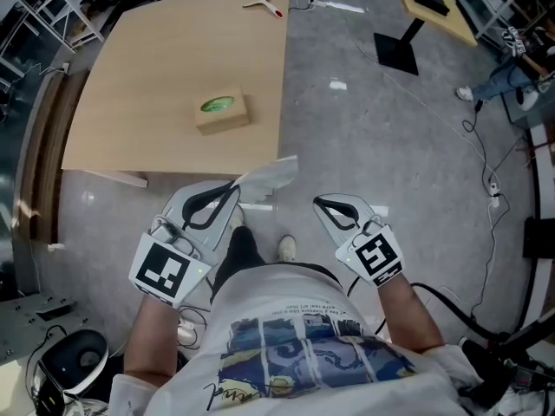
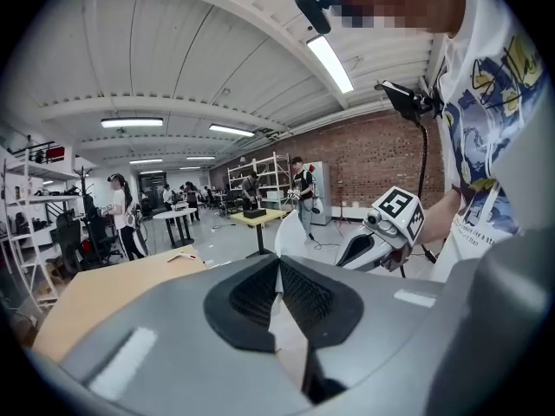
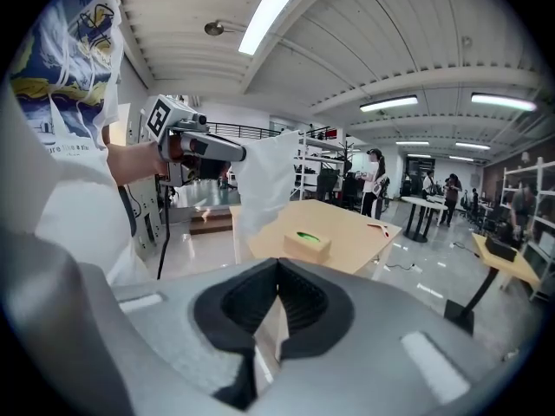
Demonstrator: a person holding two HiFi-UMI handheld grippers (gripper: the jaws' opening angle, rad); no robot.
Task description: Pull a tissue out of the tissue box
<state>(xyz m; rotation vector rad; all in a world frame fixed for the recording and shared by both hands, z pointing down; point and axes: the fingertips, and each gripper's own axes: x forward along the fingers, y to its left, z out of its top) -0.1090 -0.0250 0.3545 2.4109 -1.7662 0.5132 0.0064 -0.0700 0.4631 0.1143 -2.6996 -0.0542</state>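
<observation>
L gripper (image 1: pixel 232 191) is clamped on one edge of the tissue (image 1: pixel 270 173). Jaws are pressed together w/ the thin white sheet pinched between the pads, and the rest fans out past the tips. Tissue is clear of the tissue box (image 1: pixel 222 112), in the air just off the near edge of the table (image 1: pixel 147 76) and well apart from the box. Box sits on the table toward that near edge, green slot facing up. From head view, can't tell if another sheet pokes out.

Judging by that, the pull looks done, w/ the sheet fully out. L gripper is held in close to the body and above table height, prob so the sheet comes free w/o dragging the light box, which nothing braces.

R gripper (image 1: pixel 323 204) has its jaws closed w/ nothing between them. It sits beside the L at approx the same height, touching neither tissue nor box. Looks parked out of the way, since one claw is enough here.
</observation>
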